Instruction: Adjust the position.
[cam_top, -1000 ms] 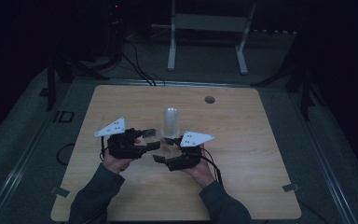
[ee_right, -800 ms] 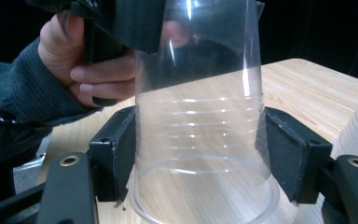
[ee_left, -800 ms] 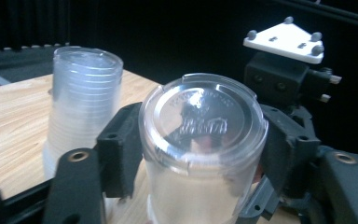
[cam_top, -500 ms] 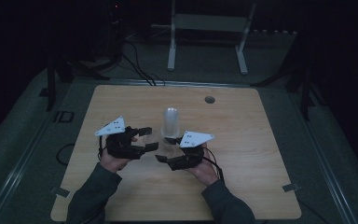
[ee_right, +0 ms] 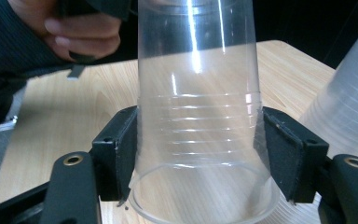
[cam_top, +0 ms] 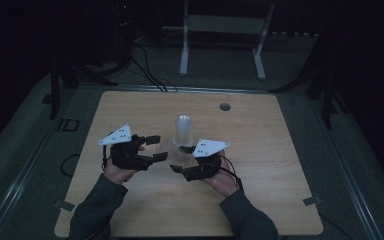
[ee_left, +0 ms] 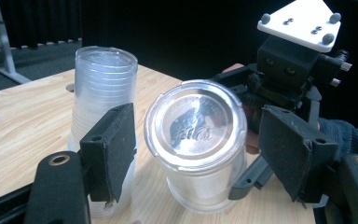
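A single clear plastic cup (ee_left: 196,140) lies sideways between my two grippers, its base toward the left one. My left gripper (ee_left: 200,140) is open and has just been opening; the cup's base sits between its pads (ee_left: 114,149) without touching them. My right gripper (ee_right: 200,149) has just been closing and is shut on the cup (ee_right: 200,116) near its rim, a pad pressing on each side. In the high view the left gripper (cam_top: 159,148) and right gripper (cam_top: 179,159) face each other at the table's middle. An upside-down stack of clear cups (cam_top: 182,130) stands just behind them.
The wooden table (cam_top: 280,200) has a small round hole (cam_top: 225,106) near its far edge. Bare wood lies to the left, the right and in front of the hands. Behind the table, a white metal stand (cam_top: 225,30) and cables (cam_top: 145,70) are on the dark floor.
The left gripper's jaws stand wider apart than a second ago. Both hands have stayed in about the same place, and the stack of cups has not moved.
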`<action>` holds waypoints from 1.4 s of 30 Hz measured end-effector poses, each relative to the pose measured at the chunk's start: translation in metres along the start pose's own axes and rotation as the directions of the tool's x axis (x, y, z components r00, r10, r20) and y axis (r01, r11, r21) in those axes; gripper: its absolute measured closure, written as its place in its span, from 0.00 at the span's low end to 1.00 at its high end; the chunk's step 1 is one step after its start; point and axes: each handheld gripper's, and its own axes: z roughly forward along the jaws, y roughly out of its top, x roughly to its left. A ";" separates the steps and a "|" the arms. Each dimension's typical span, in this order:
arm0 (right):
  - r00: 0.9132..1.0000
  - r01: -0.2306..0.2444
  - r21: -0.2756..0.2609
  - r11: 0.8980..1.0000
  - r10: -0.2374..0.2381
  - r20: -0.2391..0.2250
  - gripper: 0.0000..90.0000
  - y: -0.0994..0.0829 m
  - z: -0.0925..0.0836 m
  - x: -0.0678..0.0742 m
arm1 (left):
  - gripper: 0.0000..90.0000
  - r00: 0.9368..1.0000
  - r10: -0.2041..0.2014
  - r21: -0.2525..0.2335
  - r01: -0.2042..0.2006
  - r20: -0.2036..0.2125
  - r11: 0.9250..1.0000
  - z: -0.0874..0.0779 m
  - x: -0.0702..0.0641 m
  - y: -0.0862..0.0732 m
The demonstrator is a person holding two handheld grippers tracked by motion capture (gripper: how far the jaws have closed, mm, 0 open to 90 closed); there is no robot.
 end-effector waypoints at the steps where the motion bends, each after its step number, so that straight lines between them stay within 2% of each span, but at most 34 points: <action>1: 1.000 0.006 0.011 1.000 -0.006 0.004 0.36 0.000 0.000 0.000 | 0.31 1.000 0.003 0.004 -0.003 0.000 1.000 0.000 0.000 0.000; 12: 0.998 0.052 0.105 0.993 -0.056 0.034 0.36 0.002 -0.003 -0.005 | 0.31 1.000 0.006 0.029 -0.006 0.004 1.000 -0.002 0.002 0.001; 23: 0.995 0.080 0.166 0.983 -0.088 0.046 0.36 0.007 -0.007 -0.011 | 0.31 1.000 0.024 0.071 -0.025 0.005 0.997 -0.003 0.003 0.000; 32: 0.991 0.117 0.216 0.969 -0.127 0.035 0.36 0.012 -0.007 -0.011 | 0.30 0.999 0.041 0.123 -0.040 -0.002 0.992 -0.008 0.005 0.003; 42: 0.987 0.147 0.267 0.953 -0.160 0.028 0.36 0.016 -0.009 -0.012 | 0.28 0.999 0.054 0.176 -0.054 0.000 0.983 -0.004 0.004 0.004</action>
